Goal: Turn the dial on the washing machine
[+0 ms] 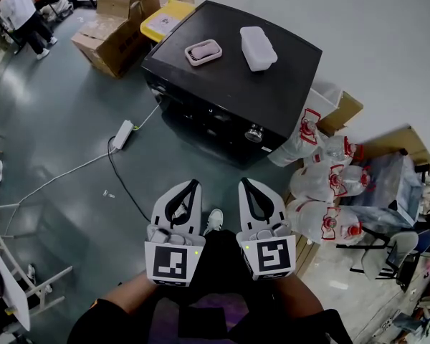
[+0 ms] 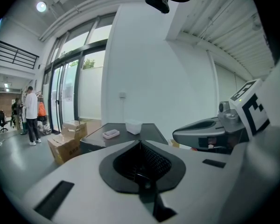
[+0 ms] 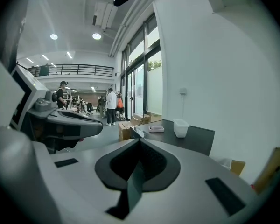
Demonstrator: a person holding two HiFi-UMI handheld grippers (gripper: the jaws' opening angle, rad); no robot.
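Note:
The black washing machine stands against the white wall, ahead of me. Its silver dial sits on the front panel near the right corner. My left gripper and right gripper hang side by side well short of the machine, both shut with nothing between the jaws. In the left gripper view the machine's top shows beyond the shut jaws, and the right gripper is at the right. The right gripper view shows the machine at the right and the left gripper at the left.
A pink tray and a clear lidded box lie on the machine's top. Cardboard boxes and a yellow bin stand at its left. Plastic bags pile at its right. A power strip with cables lies on the floor. A person stands far left.

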